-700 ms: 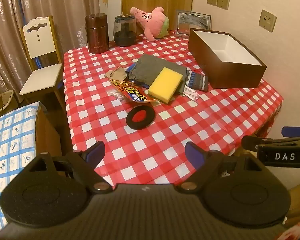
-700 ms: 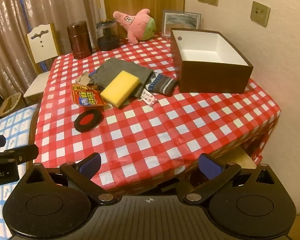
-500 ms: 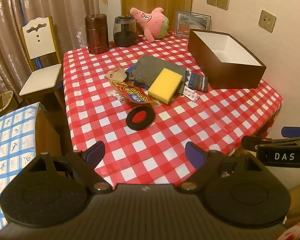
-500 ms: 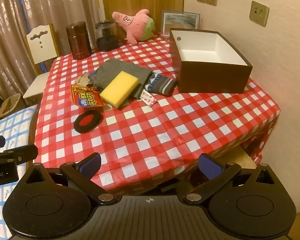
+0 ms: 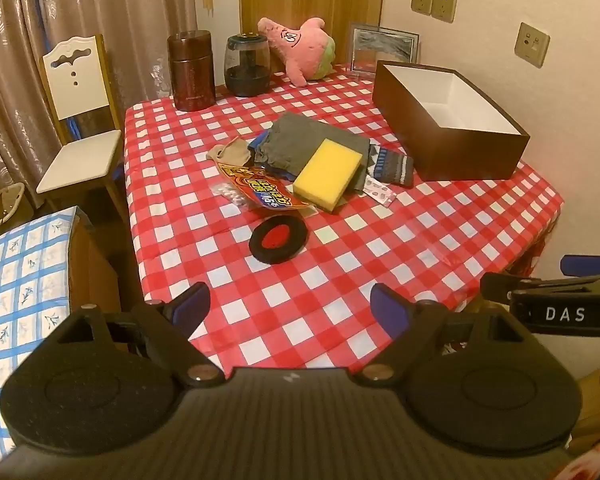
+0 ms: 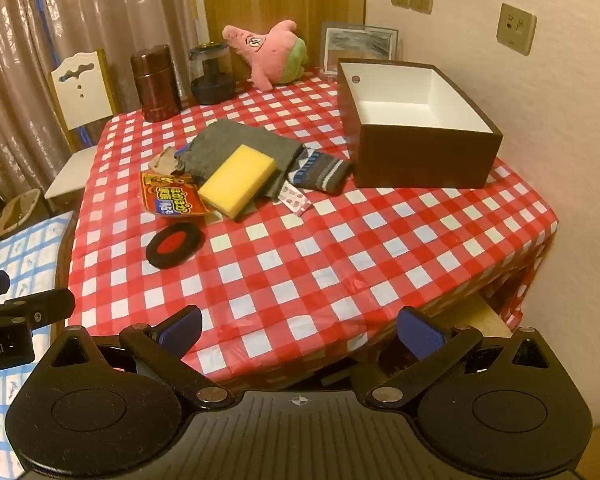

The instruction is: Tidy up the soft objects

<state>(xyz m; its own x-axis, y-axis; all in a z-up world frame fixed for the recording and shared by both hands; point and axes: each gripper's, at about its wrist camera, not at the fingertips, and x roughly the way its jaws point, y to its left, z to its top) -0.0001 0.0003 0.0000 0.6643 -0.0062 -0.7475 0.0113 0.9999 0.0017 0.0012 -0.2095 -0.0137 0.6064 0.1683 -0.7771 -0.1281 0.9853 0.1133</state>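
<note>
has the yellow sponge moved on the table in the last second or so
No. The yellow sponge still lies on the grey cloth, same checks from the brown box.

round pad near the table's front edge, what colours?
Black ring, red centre: the round pad, clearest in the right wrist view.

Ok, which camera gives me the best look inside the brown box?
The right wrist view. There the box is nearer the middle, and its white floor and inner walls show, with nothing inside. In the left wrist view the box sits further to the side at a slant, so its near wall hides part of the floor.
</note>
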